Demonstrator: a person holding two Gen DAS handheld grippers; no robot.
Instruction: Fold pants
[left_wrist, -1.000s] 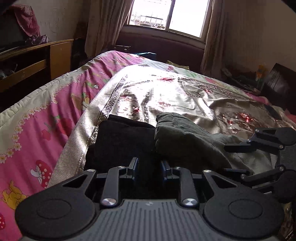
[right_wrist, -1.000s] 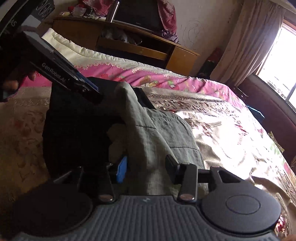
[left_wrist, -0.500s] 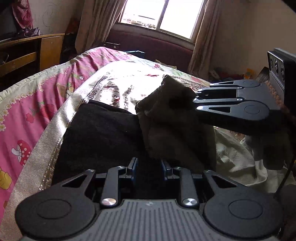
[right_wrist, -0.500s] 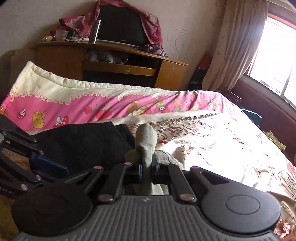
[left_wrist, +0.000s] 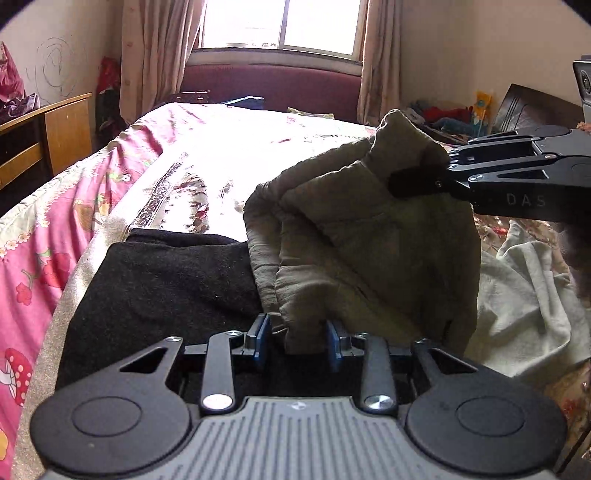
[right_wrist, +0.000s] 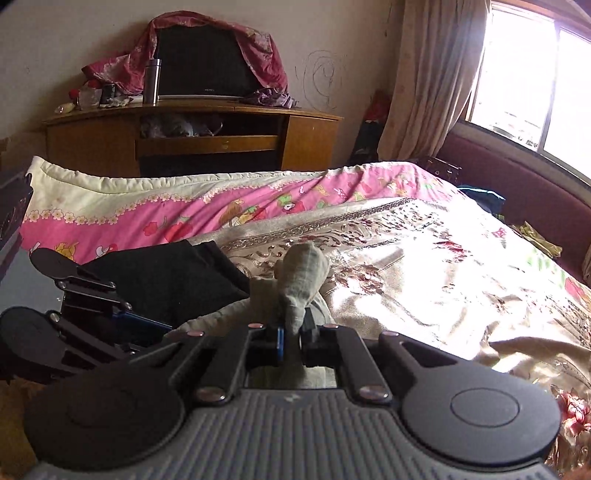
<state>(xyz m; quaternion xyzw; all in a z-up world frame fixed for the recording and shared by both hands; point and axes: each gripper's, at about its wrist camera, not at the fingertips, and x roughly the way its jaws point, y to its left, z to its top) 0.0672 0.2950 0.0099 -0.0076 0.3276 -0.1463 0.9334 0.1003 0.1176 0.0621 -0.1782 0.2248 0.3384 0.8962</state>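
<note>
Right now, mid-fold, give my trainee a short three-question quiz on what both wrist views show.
1. True or false: the right hand-held gripper is shut on a bunched part of the olive pants.
2. Multiple choice: the black garment lies (A) on the wooden cabinet, (B) on the bed beside the olive pants, (C) in the right hand-held gripper.
3. Fill in: cloth of the olive pants sits between the fingers of the left hand-held gripper, whose blue ____ face inward.

Key: 1 true; 2 B; 3 pads.
</note>
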